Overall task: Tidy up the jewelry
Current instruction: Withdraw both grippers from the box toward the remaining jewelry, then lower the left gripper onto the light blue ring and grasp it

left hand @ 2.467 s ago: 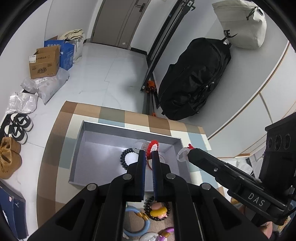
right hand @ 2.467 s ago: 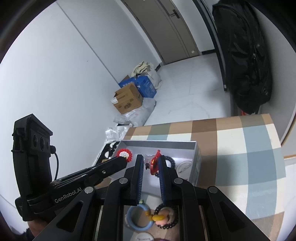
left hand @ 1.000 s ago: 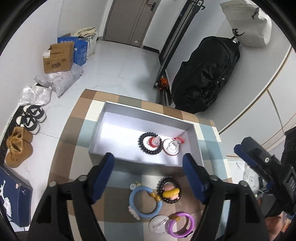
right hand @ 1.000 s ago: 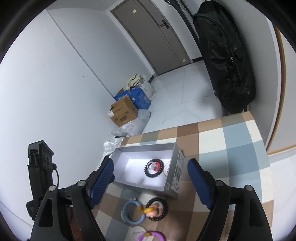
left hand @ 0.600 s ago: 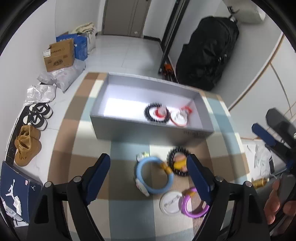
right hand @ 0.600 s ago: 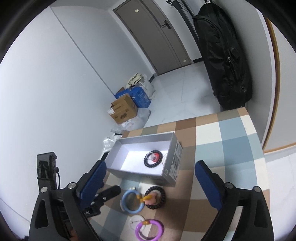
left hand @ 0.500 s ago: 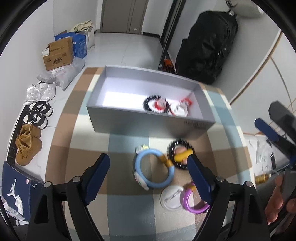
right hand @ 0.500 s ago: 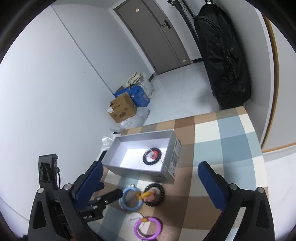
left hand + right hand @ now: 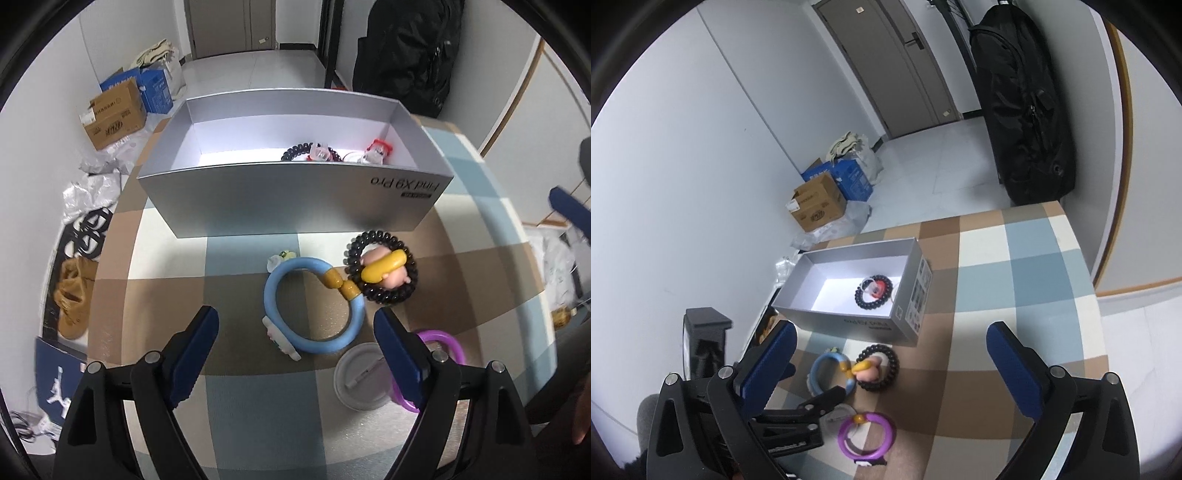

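Left claw (image 9: 295,332) hangs w/ jaws spread wide, nothing between the pads, right above the blue ring (image 9: 312,301) on the checked surface (image 9: 236,402). Right claw (image 9: 890,349) also spread full wide & empty, further back, looking over the same pile.

Still outside the box (image 9: 291,192): blue ring, black coil band (image 9: 382,271) w/ a yellow-pink charm, touching the ring's yellow bead; purple ring (image 9: 867,434) and a white round disc (image 9: 360,374) just beside it, nearest the camera. Inside the box, at its right end: another black coil band (image 9: 873,291) plus a red-and-clear piece.

Handling, my guess:
- Blue ring: looks light, smooth plastic or rubbery tube, prob. stiff enough to hold shape. Slippery if squeezed across the full hoop; better to pinch one wall of the hoop, approx. the bare left arc, away from the bead and the white tag at the bottom.
- Coil band: soft, springy, will squash & may drag along w/ the ring since they touch. Pinch the coil itself, not the charm.
- Purple ring: thin, light, lies flat; the disc beside it may get nudged.

Nothing looks fragile or heavy; main risk is a piece popping out of the pads.
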{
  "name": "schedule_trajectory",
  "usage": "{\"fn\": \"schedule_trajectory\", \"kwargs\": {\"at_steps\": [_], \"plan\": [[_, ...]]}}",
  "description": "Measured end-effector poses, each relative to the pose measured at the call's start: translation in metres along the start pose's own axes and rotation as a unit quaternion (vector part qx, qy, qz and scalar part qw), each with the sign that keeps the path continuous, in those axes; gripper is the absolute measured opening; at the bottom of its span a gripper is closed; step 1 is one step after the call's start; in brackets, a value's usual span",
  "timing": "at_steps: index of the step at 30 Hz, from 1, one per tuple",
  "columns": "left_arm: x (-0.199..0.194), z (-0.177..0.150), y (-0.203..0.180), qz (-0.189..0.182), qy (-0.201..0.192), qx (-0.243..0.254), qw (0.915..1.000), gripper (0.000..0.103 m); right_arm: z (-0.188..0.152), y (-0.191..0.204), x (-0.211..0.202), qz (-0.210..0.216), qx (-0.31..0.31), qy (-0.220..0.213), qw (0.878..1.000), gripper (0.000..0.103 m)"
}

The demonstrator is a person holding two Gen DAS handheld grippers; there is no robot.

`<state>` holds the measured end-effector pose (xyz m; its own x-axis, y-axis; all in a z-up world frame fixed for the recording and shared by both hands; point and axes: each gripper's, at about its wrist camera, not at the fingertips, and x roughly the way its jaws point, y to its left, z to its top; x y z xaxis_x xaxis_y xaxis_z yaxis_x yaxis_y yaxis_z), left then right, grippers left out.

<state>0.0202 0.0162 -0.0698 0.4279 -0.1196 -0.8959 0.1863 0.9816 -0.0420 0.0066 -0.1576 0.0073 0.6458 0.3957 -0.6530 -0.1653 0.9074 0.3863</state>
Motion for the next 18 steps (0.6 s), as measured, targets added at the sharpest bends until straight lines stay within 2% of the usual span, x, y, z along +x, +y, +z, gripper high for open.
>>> {"fn": "schedule_trajectory", "kwargs": {"at_steps": [7, 18], "plan": [[0.008, -0.002, 0.0, 0.014, 0.017, -0.002, 0.9998, 0.083, -0.002, -0.001, -0.004, -0.001, -0.004, 0.004, 1.0, 0.103], [0.008, -0.002, -0.004, 0.011, 0.014, -0.002, 0.9998, 0.082, -0.004, -0.009, -0.009, -0.002, 0.011, 0.011, 1.0, 0.103]]}}
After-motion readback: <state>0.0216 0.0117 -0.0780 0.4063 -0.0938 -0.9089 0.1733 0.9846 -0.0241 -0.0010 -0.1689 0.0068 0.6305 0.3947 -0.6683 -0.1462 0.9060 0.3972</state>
